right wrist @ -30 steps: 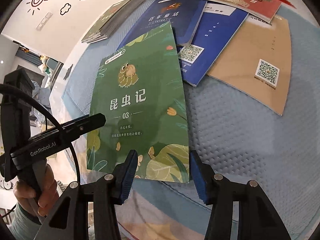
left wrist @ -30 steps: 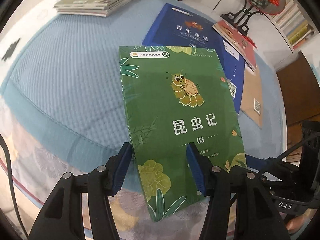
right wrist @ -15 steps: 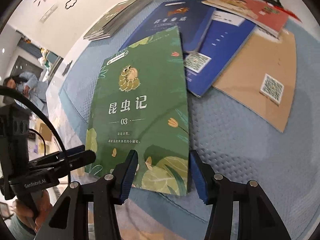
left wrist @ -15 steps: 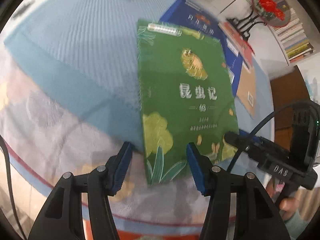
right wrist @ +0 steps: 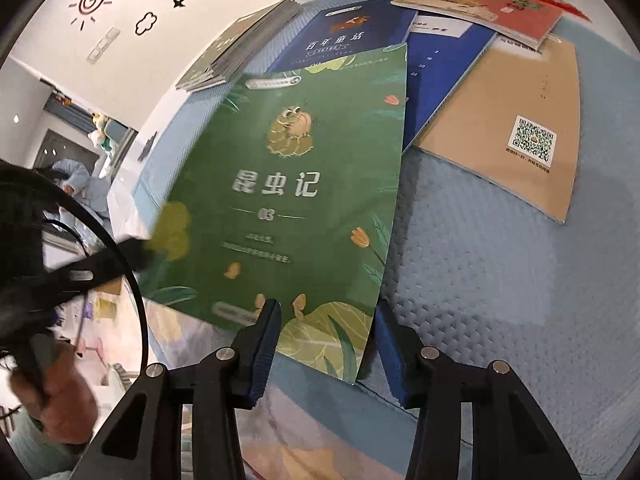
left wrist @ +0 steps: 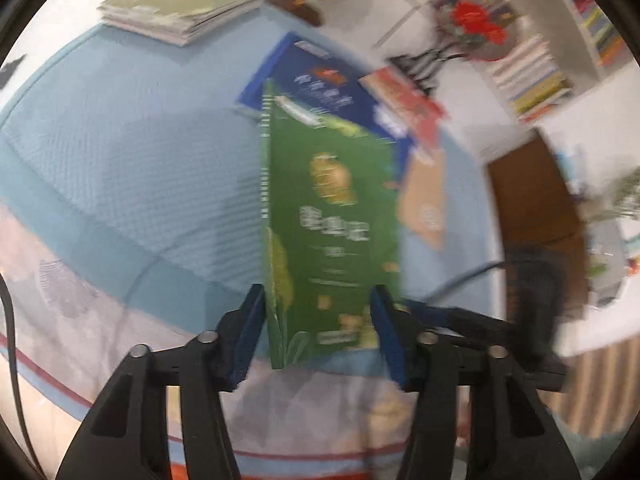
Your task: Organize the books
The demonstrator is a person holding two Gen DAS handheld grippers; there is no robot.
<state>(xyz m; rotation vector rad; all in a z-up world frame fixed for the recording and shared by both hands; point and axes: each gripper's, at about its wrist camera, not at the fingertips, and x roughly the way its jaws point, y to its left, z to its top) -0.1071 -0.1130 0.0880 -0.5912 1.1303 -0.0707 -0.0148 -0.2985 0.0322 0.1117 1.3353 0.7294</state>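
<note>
Two claws closing around green paperback book (right wrist: 292, 184) with insect cover, left claw (left wrist: 318, 328) at spine edge, right claw (right wrist: 326, 344) at bottom corner, neither visibly clenched, blue quilted surface (right wrist: 500, 280) beneath.

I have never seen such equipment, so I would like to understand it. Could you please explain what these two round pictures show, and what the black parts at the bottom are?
There is no robot. A person holds a tool in each hand, and each tool carries a wide-angle camera looking along its two black jaws. One picture comes from the left gripper, the other from the right gripper. On a blue mat lie a green book, a navy book, a tan book, a red book and, farther back, a stack of books. The green book's near edge lies between both pairs of jaws, which are closing. I cannot tell whether it is firmly gripped.
</note>
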